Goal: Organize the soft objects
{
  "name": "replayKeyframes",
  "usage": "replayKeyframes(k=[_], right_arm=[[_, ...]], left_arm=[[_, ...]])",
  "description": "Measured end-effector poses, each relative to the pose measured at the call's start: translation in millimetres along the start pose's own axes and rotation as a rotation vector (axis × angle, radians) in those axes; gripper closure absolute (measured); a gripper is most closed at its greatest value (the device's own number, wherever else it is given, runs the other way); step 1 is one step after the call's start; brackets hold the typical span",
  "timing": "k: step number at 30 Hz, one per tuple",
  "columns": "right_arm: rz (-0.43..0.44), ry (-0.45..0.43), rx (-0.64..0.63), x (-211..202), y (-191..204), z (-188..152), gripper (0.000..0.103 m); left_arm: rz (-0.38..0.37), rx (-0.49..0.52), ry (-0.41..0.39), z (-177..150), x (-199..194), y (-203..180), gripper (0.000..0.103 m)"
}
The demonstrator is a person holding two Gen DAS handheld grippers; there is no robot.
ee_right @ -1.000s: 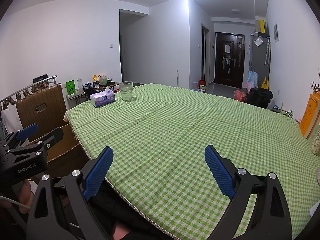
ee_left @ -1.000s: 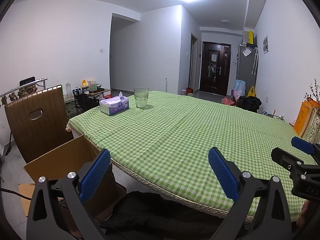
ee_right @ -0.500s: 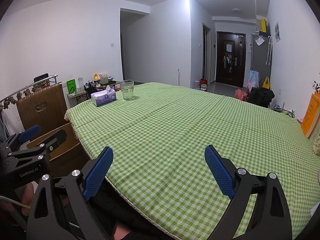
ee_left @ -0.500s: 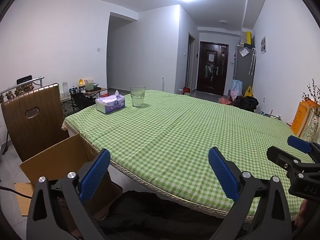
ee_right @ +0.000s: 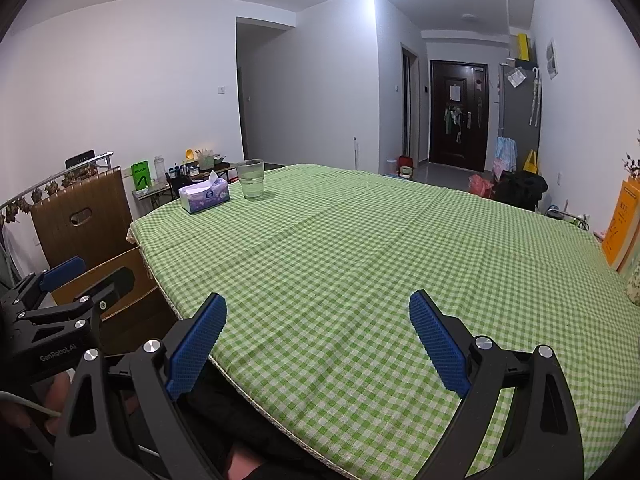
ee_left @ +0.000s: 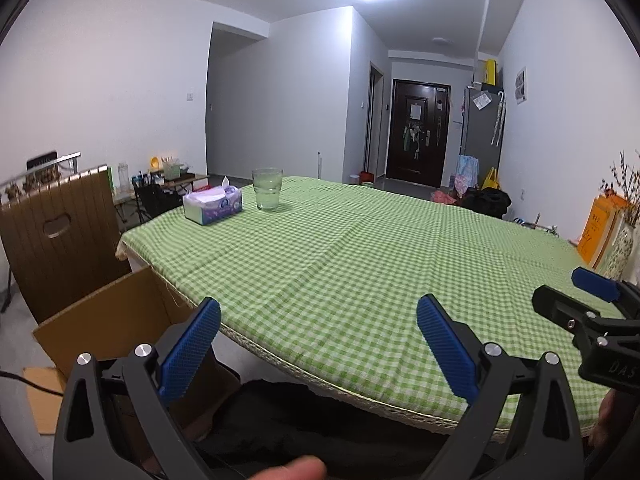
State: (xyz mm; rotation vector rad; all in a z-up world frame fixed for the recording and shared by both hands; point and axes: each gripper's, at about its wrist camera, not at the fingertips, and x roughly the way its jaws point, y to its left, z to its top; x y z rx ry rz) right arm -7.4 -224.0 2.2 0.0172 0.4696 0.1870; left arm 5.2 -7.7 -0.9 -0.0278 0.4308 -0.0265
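Tongs are hanging over the near edge of the table (ee_left: 360, 248): the left gripper (ee_left: 318, 334) and the right gripper (ee_right: 318, 330) are both spread wide, gripping nothing. A tissue pack (ee_left: 213, 205), the one soft thing showing, is sitting at the far left corner of the green checked cloth, just beside a glass (ee_left: 267, 189). A cardboard box (ee_left: 108, 320) is standing open on the floor by the left edge, near a brown chair (ee_left: 56, 236).

A big table (ee_left: 360, 264) has a green checked cloth (ee_right: 360, 248) on it. Far back near one corner sit a tissue box (ee_left: 213, 204) and a glass (ee_left: 267, 189) (just beside each other).
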Motion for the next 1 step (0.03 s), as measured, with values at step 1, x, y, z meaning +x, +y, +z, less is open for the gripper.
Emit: replayKeyframes(k=[1], right_arm=[[0.0,0.001,0.009,3.9,-3.2,-0.8,0.014]], left_arm=[[0.0,0.004,-0.002,0.8,1.8,-0.2,0.008]])
